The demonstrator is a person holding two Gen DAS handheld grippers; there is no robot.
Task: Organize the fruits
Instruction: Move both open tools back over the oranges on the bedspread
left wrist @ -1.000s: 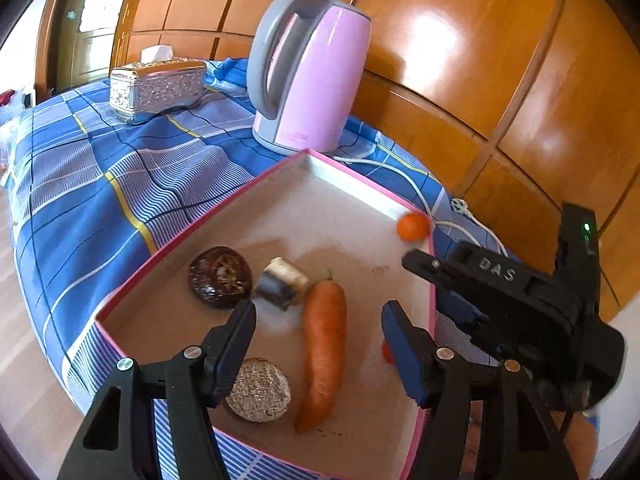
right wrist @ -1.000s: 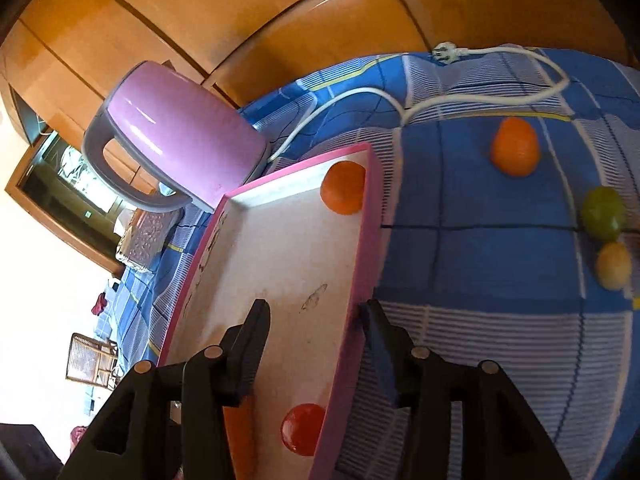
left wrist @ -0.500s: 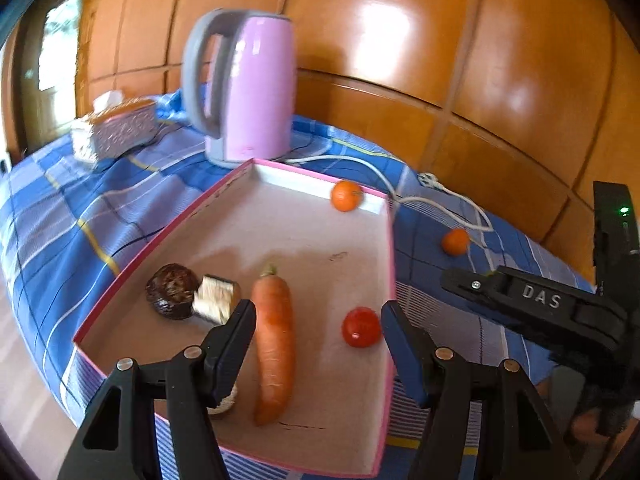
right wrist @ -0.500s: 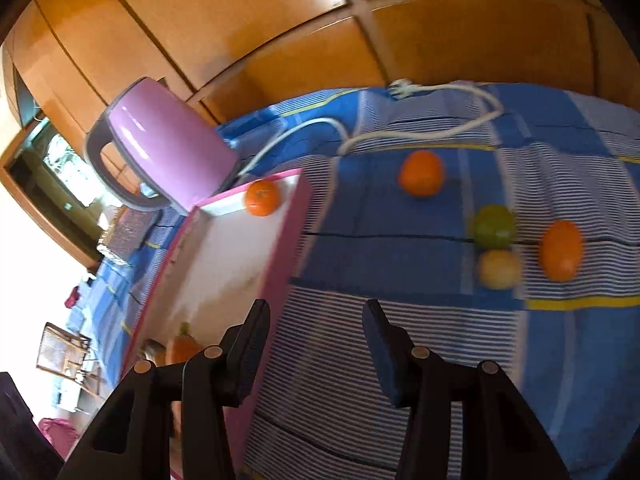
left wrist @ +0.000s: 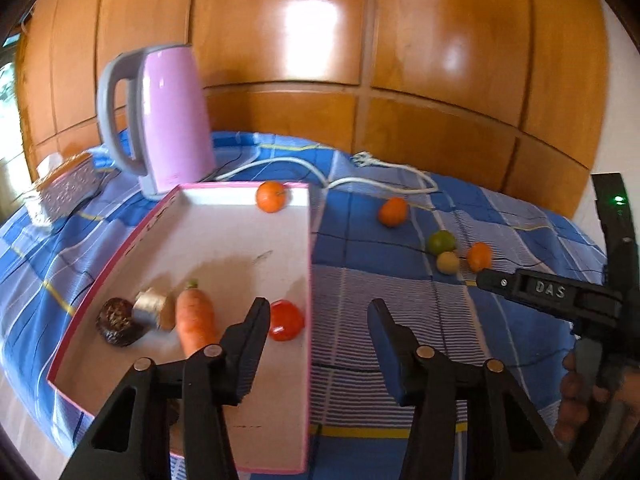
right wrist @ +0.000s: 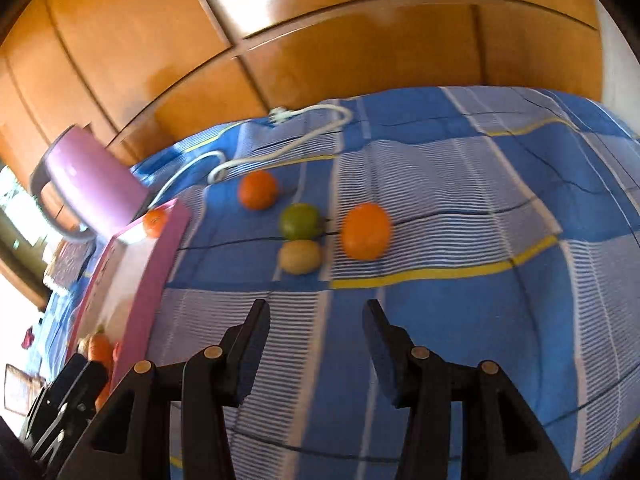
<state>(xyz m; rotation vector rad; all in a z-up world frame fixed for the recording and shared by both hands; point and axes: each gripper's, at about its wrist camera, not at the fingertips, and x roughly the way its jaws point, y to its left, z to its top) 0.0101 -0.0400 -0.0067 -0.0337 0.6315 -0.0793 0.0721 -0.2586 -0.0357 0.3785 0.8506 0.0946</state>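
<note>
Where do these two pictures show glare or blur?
Left wrist view: bright glare on the wooden wall panels, and the pink kettle is slightly smeared. Right wrist view: motion blur softens the orange and the checked cloth; glare patch on the panels.

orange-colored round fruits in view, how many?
3. One inside the pink tray at its far wall; two on the blue cloth: one by the white cord, one right of the green fruit. None seems hidden.
</note>
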